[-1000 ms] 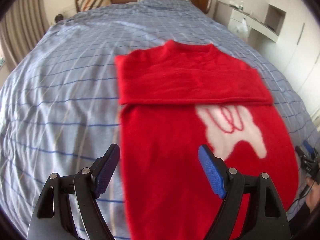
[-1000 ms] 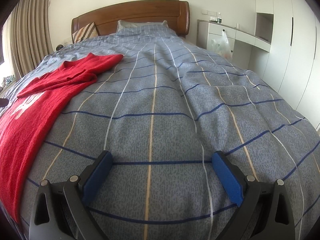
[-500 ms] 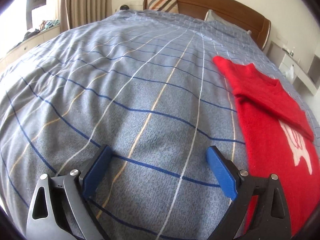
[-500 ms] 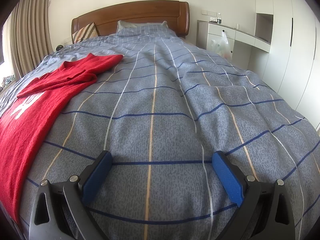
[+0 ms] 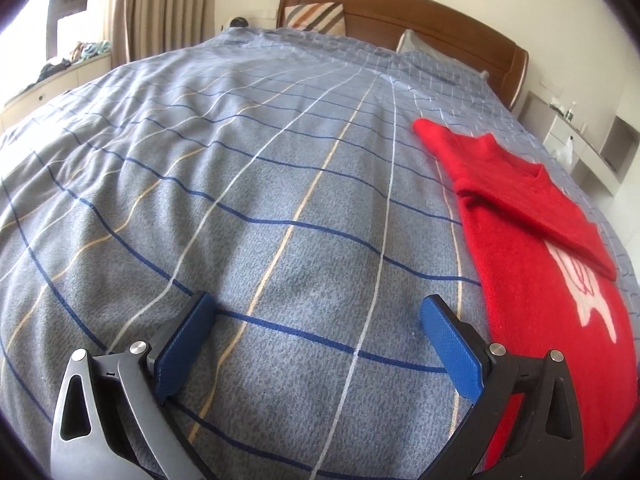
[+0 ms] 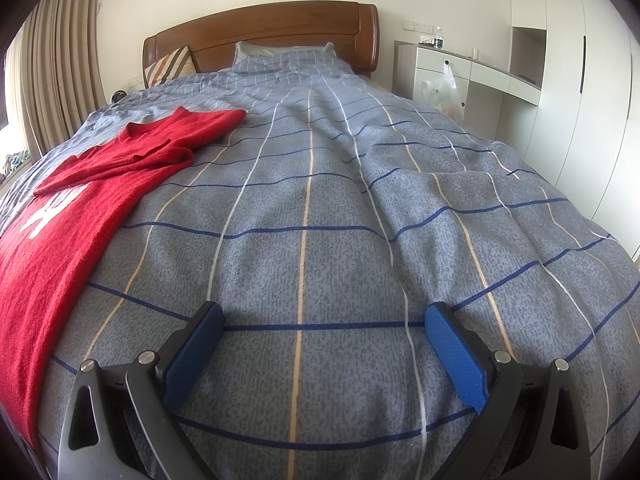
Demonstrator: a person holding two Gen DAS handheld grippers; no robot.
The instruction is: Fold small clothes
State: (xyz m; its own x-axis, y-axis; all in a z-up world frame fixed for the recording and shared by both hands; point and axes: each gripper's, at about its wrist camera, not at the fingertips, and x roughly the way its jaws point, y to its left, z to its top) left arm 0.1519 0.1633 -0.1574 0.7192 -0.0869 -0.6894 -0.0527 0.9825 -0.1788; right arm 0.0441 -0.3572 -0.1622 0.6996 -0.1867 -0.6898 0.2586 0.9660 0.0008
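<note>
1. The left gripper (image 5: 316, 320) hung over bare bedspread, its blue pads (image 5: 186, 346) spread wide with only cloth showing between them. Its jaws had just been opening further, and nothing lay between them.
2. The right gripper (image 6: 324, 328) also stood with its jaws far apart over the bedspread, holding nothing; a dark blue stripe of the cover ran across the gap between its pads (image 6: 456, 356).
3. The red sweater (image 5: 536, 264) lay flat on the bed (image 5: 240, 200), at the right edge of the left wrist view, just beside that gripper's right finger and partly behind it.
4. In the right wrist view the same sweater (image 6: 60, 240) lay along the left side, its near end reaching down past the left finger of the right gripper.
5. The sweater's sleeves were folded across its chest at the far end, forming a thicker band under the collar; a white motif showed on the front below that fold.
6. The bedspread was grey-blue with a grid of dark blue, white and tan lines, slightly rumpled towards the right.
7. At the far end stood a wooden headboard (image 6: 260, 36), a striped cushion (image 6: 168, 66) and a pillow (image 6: 284, 54) in matching check.
8. Curtains (image 5: 160, 4) hung to the far left; white cabinets (image 6: 560, 80) stood to the right, with a plastic bag (image 6: 446, 92) hanging from a drawer.
</note>
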